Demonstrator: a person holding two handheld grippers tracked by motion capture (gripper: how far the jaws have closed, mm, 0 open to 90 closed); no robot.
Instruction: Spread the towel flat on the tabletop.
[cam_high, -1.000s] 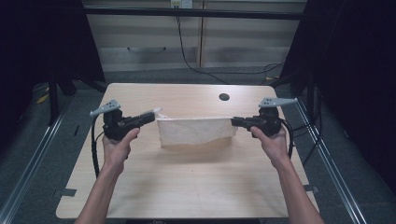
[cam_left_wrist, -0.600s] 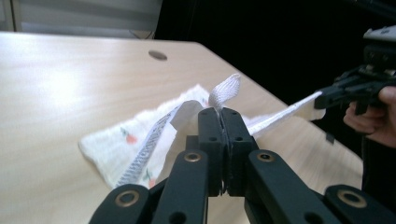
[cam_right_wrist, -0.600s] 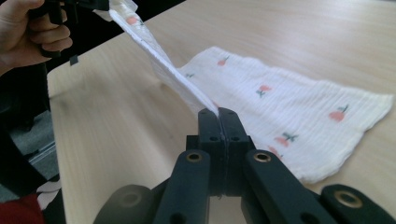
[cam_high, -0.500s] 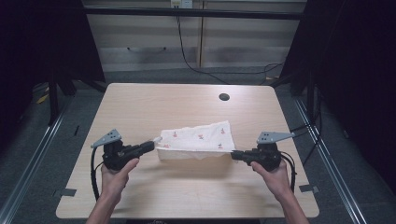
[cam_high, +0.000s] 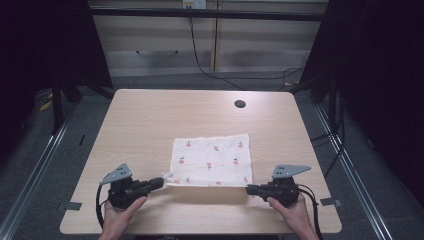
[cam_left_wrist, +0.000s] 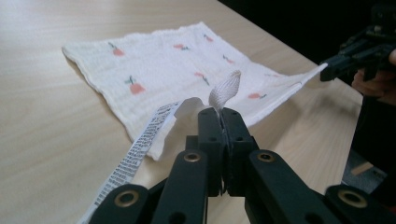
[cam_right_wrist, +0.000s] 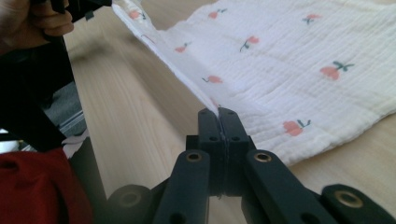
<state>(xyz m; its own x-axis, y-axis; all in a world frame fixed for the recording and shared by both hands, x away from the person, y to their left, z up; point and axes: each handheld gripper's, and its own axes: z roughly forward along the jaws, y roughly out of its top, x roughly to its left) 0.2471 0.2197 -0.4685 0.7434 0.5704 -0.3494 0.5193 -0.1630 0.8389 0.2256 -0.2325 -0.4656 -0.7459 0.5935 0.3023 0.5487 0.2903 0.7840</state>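
A white cloth (cam_high: 212, 160) printed with small red cherries lies spread flat on the wooden table (cam_high: 150, 120), its near edge slightly lifted. My left gripper (cam_high: 161, 182) is shut on the cloth's near left corner, whose tip (cam_left_wrist: 225, 88) pokes up between the jaws beside a printed care label (cam_left_wrist: 140, 144). My right gripper (cam_high: 248, 189) is shut on the near right corner, and the cloth (cam_right_wrist: 289, 60) stretches away from its closed jaws. In the left gripper view the right gripper (cam_left_wrist: 327, 72) shows far off, holding the taut edge.
A round cable hole (cam_high: 240, 104) sits near the table's far right. Metal rails (cam_high: 45, 155) run along the floor on both sides, and a cabinet front with hanging cables (cam_high: 200, 55) stands beyond the table. A person's hands hold both grippers at the near edge.
Both grippers have come down and toward the person with the cloth. The cloth, held up and hanging a second ago, now lies spread flat on the table.
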